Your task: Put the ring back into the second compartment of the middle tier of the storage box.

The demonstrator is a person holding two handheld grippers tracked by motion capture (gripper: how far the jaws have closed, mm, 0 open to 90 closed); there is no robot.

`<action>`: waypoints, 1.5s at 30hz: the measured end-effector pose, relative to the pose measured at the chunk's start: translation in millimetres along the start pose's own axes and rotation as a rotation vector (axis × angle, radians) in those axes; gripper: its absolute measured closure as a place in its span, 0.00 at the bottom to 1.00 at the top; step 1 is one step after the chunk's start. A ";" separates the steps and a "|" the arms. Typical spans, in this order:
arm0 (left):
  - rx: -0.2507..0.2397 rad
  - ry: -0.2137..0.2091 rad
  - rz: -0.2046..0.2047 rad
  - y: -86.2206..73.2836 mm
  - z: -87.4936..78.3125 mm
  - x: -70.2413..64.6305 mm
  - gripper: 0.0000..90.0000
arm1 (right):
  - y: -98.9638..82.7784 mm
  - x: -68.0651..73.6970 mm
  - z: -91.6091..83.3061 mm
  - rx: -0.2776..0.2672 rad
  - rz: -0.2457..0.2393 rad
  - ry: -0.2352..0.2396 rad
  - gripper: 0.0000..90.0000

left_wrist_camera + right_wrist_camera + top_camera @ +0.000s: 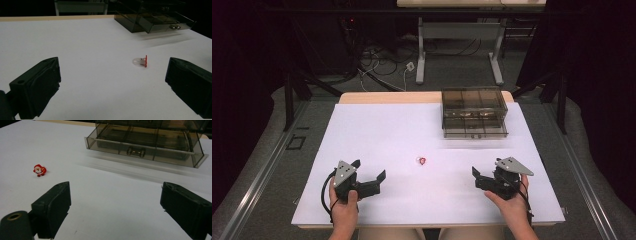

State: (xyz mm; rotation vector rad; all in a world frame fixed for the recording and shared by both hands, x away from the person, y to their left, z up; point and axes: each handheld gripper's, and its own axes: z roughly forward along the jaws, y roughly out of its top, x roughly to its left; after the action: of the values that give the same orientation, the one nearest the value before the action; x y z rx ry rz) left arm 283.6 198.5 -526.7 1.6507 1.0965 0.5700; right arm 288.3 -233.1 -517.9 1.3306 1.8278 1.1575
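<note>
Nothing looks started: both the left hand-held gripper (pixel 371 181) and right hand-held gripper (pixel 482 178) rest spread and empty on the counter (pixel 377 130), the small Santa figure (pixel 422 160) untouched between them, the drawer box (pixel 473 113) slightly open.

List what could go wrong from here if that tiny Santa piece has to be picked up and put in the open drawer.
1. The small red Santa-faced pin with a clear plastic back lies on its side on the white table; closing jaws may flick or roll it away.
2. Both the left gripper and right gripper stand open and flank it, so they might collide if both reach.
3. The smoky transparent plastic drawer box has its lower drawer only partly out, so a drop could miss.
</note>
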 end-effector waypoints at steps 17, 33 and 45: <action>0.003 -0.003 -0.001 -0.1 -0.4 1.2 0.00 | 35.7 48.1 23.3 0.013 -0.101 0.135 0.19; 0.001 -0.002 0.002 0.0 -0.2 2.5 0.00 | 55.6 74.4 46.2 0.082 -0.125 0.219 0.22; 0.002 -0.002 -0.002 0.0 0.2 2.7 0.00 | 63.2 86.4 59.6 0.096 -0.149 0.241 0.24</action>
State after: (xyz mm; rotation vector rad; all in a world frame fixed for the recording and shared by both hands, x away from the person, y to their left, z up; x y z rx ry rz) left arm 285.0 200.8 -527.1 1.6512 1.0975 0.5654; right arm 337.8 -125.7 -485.5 1.1231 2.1389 1.2056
